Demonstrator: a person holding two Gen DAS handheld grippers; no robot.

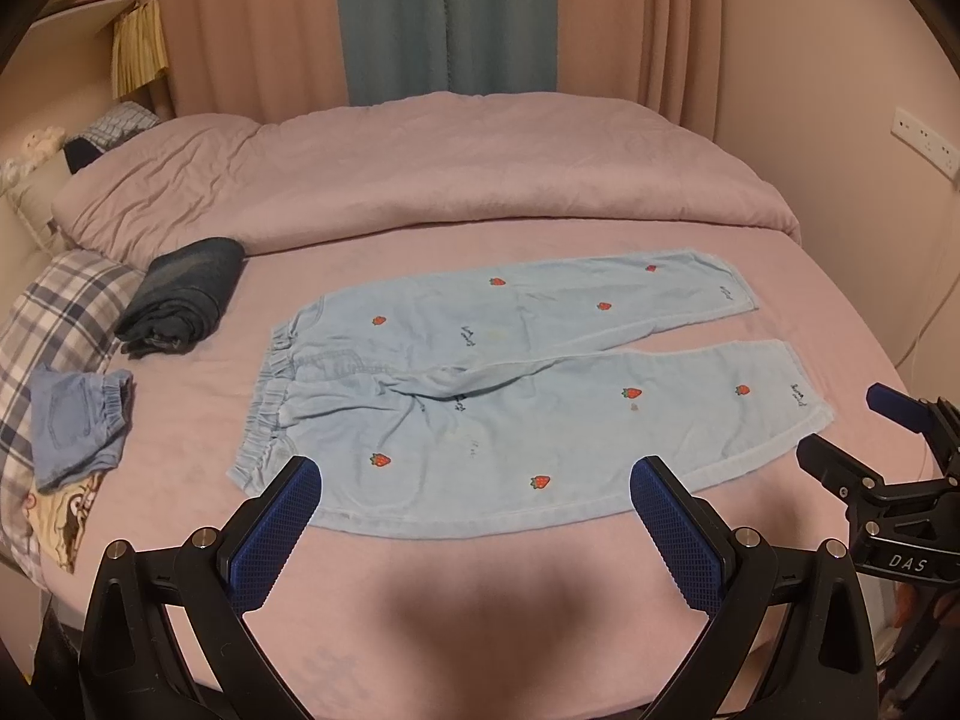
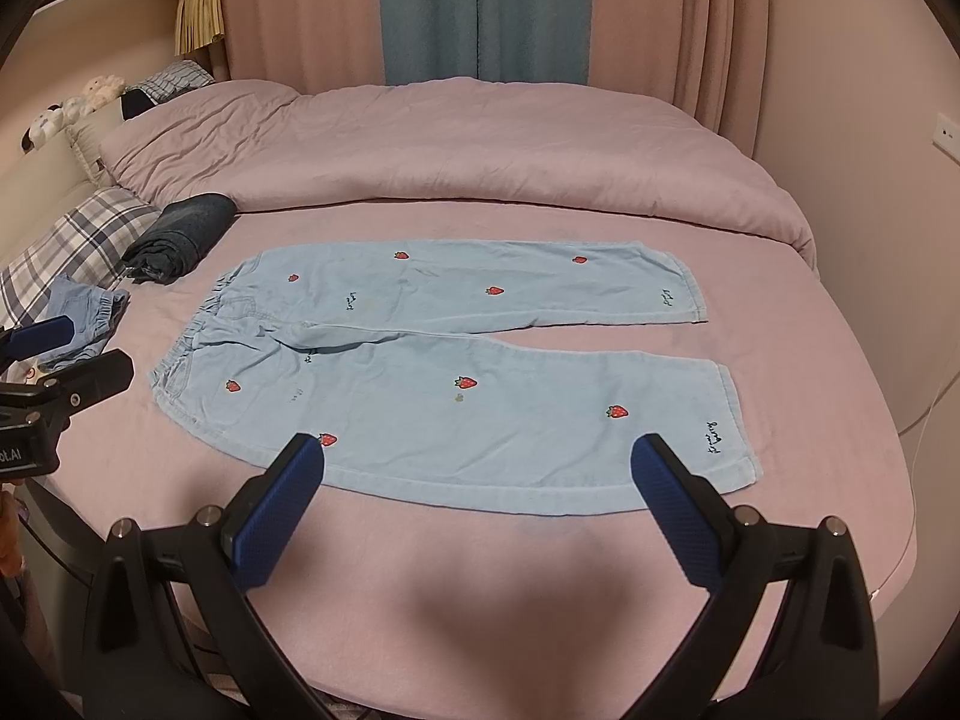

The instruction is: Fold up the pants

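Light blue pants (image 1: 510, 384) with red strawberry patches lie flat on the pink bed, waistband to the left, both legs spread to the right; the right wrist view shows the same pants (image 2: 456, 360). My left gripper (image 1: 474, 480) hovers open over the near edge of the pants, blue pads wide apart, nothing between them. My right gripper (image 2: 480, 456) is also open above the near leg's hem side. The right gripper (image 1: 888, 456) shows at the right edge of the left wrist view; the left gripper (image 2: 54, 360) shows at the left edge of the right wrist view.
A folded dark garment (image 1: 186, 294) and a small folded denim piece (image 1: 78, 426) lie left of the pants by a plaid pillow (image 1: 60, 312). A bunched pink duvet (image 1: 420, 174) fills the far half of the bed. Curtains (image 1: 450, 18) hang behind; a wall stands on the right.
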